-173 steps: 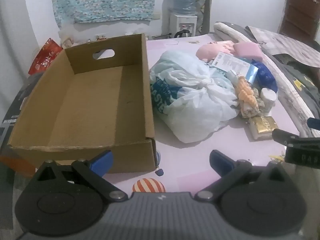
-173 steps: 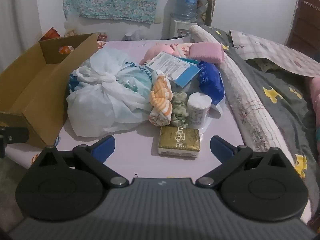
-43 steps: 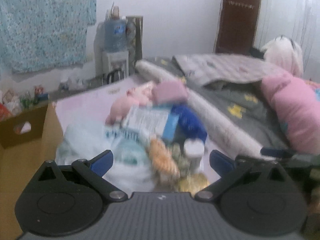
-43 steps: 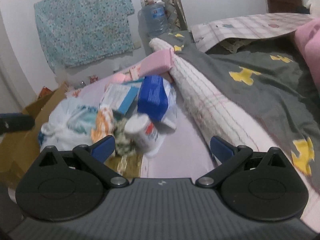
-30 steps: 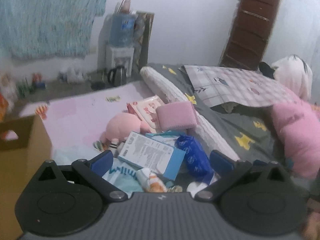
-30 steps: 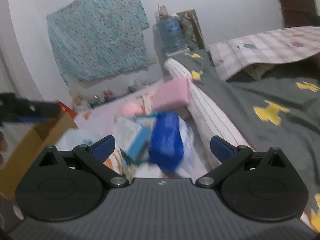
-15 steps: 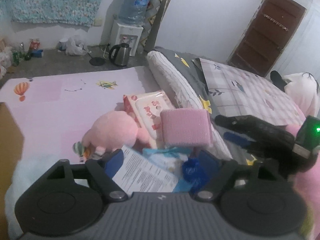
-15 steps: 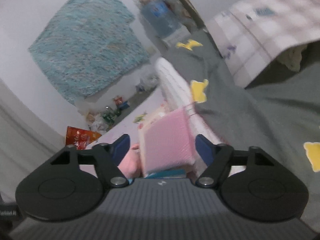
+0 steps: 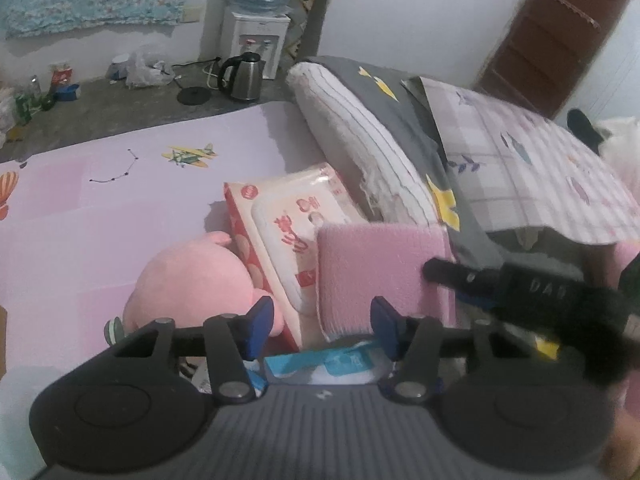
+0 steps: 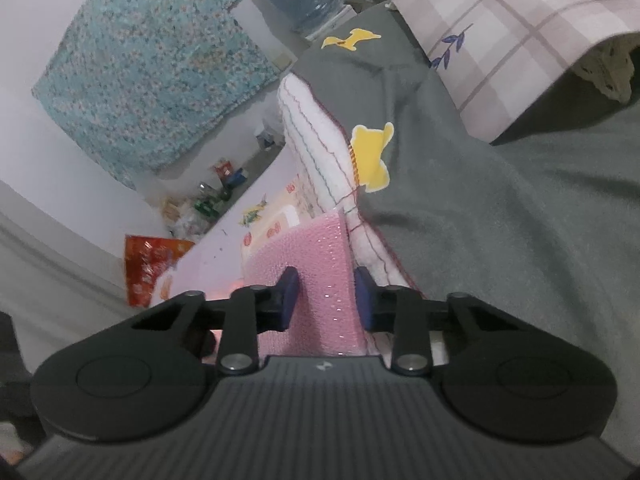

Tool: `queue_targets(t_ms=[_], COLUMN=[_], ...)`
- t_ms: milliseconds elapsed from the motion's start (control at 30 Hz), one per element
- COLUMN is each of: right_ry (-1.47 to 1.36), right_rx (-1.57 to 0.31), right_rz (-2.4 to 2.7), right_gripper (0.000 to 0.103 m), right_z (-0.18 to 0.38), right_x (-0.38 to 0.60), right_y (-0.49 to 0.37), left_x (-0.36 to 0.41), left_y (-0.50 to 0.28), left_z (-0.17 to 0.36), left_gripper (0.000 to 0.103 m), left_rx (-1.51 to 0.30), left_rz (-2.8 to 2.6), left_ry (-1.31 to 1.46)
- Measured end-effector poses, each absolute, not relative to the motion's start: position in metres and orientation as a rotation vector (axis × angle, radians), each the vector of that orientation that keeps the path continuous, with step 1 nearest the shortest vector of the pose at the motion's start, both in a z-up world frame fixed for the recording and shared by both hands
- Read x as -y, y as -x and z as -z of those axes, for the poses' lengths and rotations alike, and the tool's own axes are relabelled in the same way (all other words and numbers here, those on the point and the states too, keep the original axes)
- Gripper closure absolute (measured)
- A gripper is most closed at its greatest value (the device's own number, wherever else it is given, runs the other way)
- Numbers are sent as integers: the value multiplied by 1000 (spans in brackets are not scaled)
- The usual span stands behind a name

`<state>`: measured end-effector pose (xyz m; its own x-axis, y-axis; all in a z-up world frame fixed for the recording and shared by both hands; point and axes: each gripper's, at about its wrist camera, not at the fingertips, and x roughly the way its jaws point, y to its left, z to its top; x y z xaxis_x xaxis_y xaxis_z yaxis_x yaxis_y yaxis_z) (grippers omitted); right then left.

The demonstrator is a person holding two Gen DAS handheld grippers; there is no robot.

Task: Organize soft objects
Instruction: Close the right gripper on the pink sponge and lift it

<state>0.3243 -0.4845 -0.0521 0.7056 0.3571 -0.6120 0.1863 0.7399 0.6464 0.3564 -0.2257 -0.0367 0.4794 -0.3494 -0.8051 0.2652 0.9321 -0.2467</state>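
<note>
A folded pink towel leans on a rolled white blanket. To its left lie a red-and-white wipes pack and a pink plush toy. My left gripper hovers low over the towel's left edge and the corner of the wipes pack. Its jaws are closing but the pads touch nothing I can see. My right gripper is closing on the pink towel, and both pads press its sides. In the left wrist view the right gripper comes in from the right at the towel's right edge.
A grey blanket with yellow figures and a checked sheet cover the bed on the right. A blue-and-white pack lies under my left gripper. The lilac mat stretches left. A kettle and a water dispenser stand on the floor behind.
Both grippers have pushed forward and down to the pink towel while their jaws narrowed. The right gripper rolled and now has the towel between its pads.
</note>
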Motion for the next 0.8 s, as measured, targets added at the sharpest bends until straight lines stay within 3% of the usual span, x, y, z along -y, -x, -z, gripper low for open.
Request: queue_targets(t_ms=[300,333,367,600,800], right_ry=[-935,-947,-954,-893,-851], right_rx=[-693,-686,-677,-669,-706], right_rz=[-154,-162,-168,-149,-190], right_gripper=[91,100,100,100,90], right_z=[37,35,31,10,0], right_x=[510,512,513,512,502], right_y=[-286,-281,-274,-224,-222], left_x=[218,216,214,199,207], left_y=[-311,-302,-293,-237,-242], left_z=[4,-2,-7,-28,-29], left_gripper=[45,45,44,40,41], left_rx=[-930,-917,-910,-863,-887], left_rz=[437,446,454,492,448], left_ry=[37,26,19,-15,11])
